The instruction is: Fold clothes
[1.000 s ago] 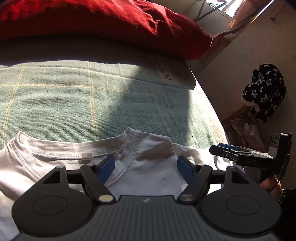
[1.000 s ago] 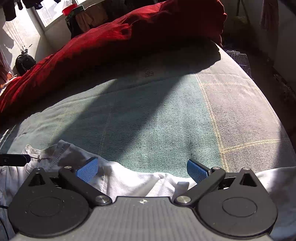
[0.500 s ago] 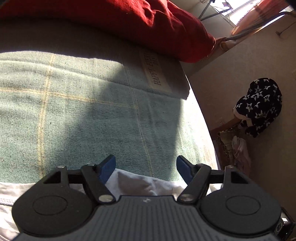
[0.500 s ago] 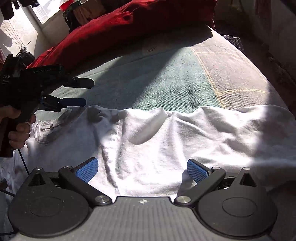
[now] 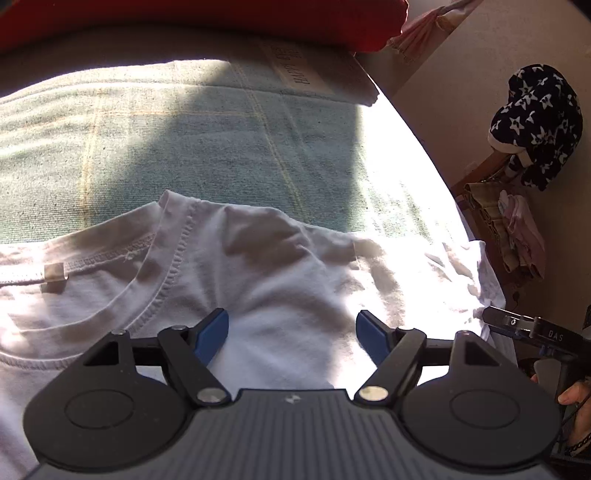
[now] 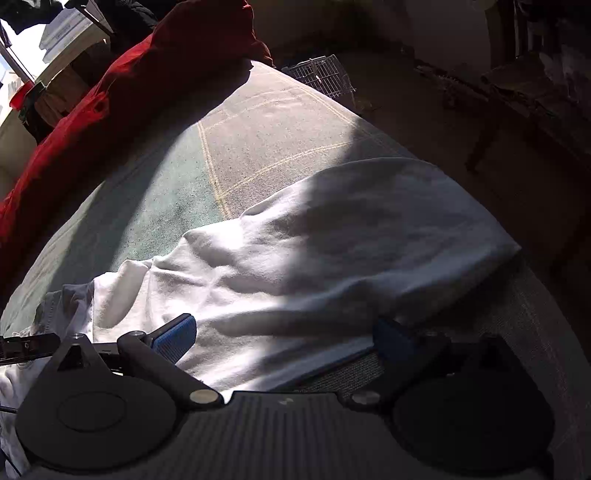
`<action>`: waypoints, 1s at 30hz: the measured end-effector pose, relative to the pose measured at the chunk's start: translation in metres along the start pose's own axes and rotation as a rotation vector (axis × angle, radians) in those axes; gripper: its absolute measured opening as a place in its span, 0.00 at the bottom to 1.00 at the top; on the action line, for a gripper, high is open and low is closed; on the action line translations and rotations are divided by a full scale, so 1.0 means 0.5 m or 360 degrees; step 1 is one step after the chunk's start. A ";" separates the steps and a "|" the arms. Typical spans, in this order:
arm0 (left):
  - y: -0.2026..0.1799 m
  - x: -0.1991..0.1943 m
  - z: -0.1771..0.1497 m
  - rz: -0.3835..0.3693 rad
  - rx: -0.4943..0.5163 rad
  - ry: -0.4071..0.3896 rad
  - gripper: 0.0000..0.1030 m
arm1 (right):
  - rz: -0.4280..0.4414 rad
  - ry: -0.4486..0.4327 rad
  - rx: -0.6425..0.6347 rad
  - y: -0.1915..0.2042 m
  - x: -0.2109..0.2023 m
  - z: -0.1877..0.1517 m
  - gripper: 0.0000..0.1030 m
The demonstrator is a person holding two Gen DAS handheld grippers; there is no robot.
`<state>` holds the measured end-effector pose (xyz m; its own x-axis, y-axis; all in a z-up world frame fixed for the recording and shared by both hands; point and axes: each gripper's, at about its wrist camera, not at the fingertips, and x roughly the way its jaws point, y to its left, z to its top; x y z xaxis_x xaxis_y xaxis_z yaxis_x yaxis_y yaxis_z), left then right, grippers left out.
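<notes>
We have swung both grippers back over the crumpled white cotton T-shirt (image 5: 280,273) lying on the green checked bed (image 5: 184,155), left gripper (image 5: 291,330) and right gripper (image 6: 284,336) fingers spread and empty, ready to pinch for folding.

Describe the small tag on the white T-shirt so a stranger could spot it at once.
Start at the green checked bedspread with the red duvet along its far edge. A white T-shirt lies spread on it, collar towards the duvet. The tag is a tiny pale loop sewn on the stitched neckline, the only thing hanging from that seam.
</notes>
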<state>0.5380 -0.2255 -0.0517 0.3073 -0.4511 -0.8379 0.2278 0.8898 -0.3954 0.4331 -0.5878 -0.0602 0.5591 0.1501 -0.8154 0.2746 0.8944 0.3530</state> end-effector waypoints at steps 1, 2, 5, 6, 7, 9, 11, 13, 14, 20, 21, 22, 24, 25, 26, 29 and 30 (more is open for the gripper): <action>-0.003 0.000 0.001 0.0012 0.0003 0.0009 0.74 | -0.0017 0.0006 0.0001 0.002 -0.009 -0.001 1.00; -0.004 0.000 0.002 0.0021 0.0007 0.0014 0.75 | -0.0009 -0.0001 -0.0009 0.005 -0.016 0.000 1.00; -0.005 0.000 0.001 0.0042 -0.0003 0.0009 0.75 | 0.0063 -0.0042 -0.0087 0.027 -0.028 0.013 1.00; -0.005 0.000 0.000 0.0047 -0.0015 0.0002 0.75 | 0.0093 -0.0056 -0.0136 0.038 -0.023 0.021 1.00; -0.007 0.000 -0.002 0.0055 -0.0024 -0.0007 0.75 | 0.0102 -0.0059 -0.0191 0.050 -0.008 0.028 1.00; -0.012 0.001 -0.005 0.0074 -0.0034 -0.0020 0.76 | 0.0121 -0.0065 -0.0300 0.072 0.020 0.042 1.00; -0.022 0.002 -0.005 0.0107 -0.0018 -0.0022 0.76 | 0.0107 -0.0067 -0.0399 0.088 0.051 0.055 1.00; -0.028 0.002 -0.006 0.0134 0.0005 -0.0024 0.76 | -0.0061 -0.0044 -0.0397 0.056 0.095 0.072 1.00; -0.030 0.000 -0.007 0.0149 0.0009 -0.0031 0.76 | -0.0107 -0.0049 -0.0366 0.033 0.106 0.084 1.00; -0.044 -0.047 -0.016 0.0235 0.0031 -0.0161 0.76 | -0.0101 -0.0113 -0.0242 -0.008 0.043 0.131 1.00; -0.047 -0.051 -0.017 0.0255 0.0050 -0.0162 0.76 | -0.0080 -0.0105 -0.0278 0.003 0.038 0.124 1.00; -0.050 -0.050 -0.018 0.0274 0.0072 -0.0147 0.76 | -0.0065 -0.0075 -0.0321 0.015 0.045 0.114 1.00; -0.055 -0.043 -0.020 0.0316 0.0114 -0.0118 0.76 | -0.0056 -0.0017 -0.0395 0.035 0.068 0.096 1.00; -0.059 -0.042 -0.021 0.0347 0.0136 -0.0123 0.76 | -0.0096 0.0007 -0.0408 0.038 0.094 0.091 1.00; -0.062 -0.042 -0.021 0.0378 0.0157 -0.0130 0.76 | -0.0139 0.0012 -0.0409 0.038 0.118 0.090 1.00; -0.068 -0.045 -0.018 0.0385 0.0183 -0.0168 0.76 | -0.0177 -0.0055 -0.0342 0.027 0.158 0.127 1.00; -0.067 -0.042 -0.015 0.0378 0.0178 -0.0163 0.76 | -0.0183 -0.0070 -0.0319 0.024 0.167 0.142 1.00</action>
<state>0.5167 -0.2453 -0.0236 0.4548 -0.2402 -0.8576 0.2368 0.9609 -0.1436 0.5386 -0.5944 -0.0915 0.5678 0.0281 -0.8227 0.1798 0.9711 0.1573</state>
